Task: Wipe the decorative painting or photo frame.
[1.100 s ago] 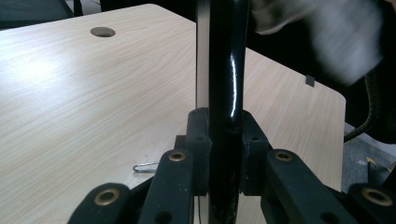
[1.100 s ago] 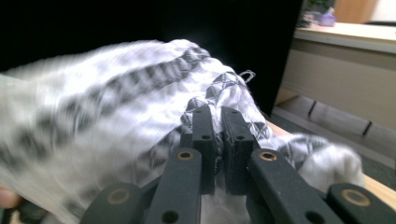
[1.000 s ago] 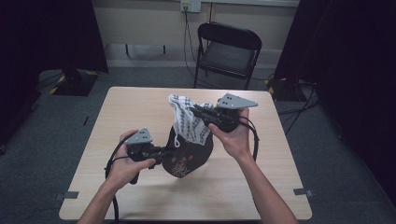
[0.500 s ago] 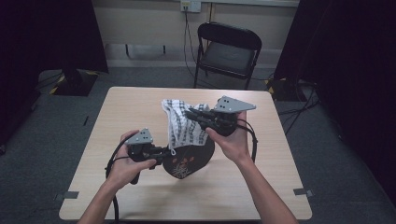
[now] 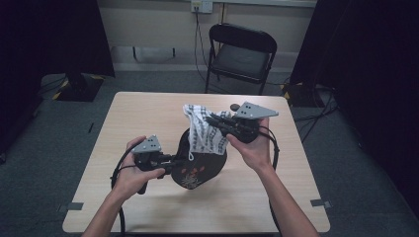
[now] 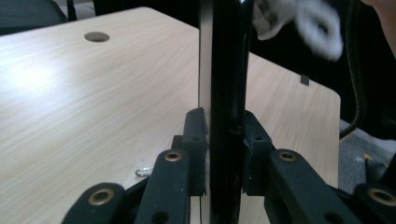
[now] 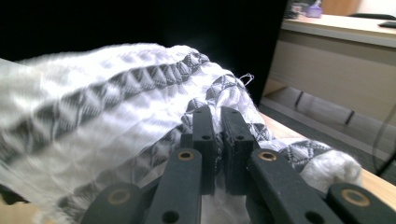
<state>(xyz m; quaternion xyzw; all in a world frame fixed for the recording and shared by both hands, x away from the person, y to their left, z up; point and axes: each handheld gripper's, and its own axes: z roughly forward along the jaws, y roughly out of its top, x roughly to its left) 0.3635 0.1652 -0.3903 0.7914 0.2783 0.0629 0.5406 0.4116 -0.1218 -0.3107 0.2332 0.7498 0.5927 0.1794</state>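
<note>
High view: the left gripper [image 5: 170,160] gripped the rim of a round black bowl-like dish with a red-orange floral pattern [image 5: 197,170], tipped on edge above the pale wooden tabletop [image 5: 148,113]. Its jaws had just been opening slightly, the rim between them and the pads against it. The right gripper [image 5: 210,120], jaws nearly together, pinched a white cloth with grey woven stripes [image 5: 202,131] draped over the dish's upper edge.

No legible txt, labels or nos. anywhere.
</note>
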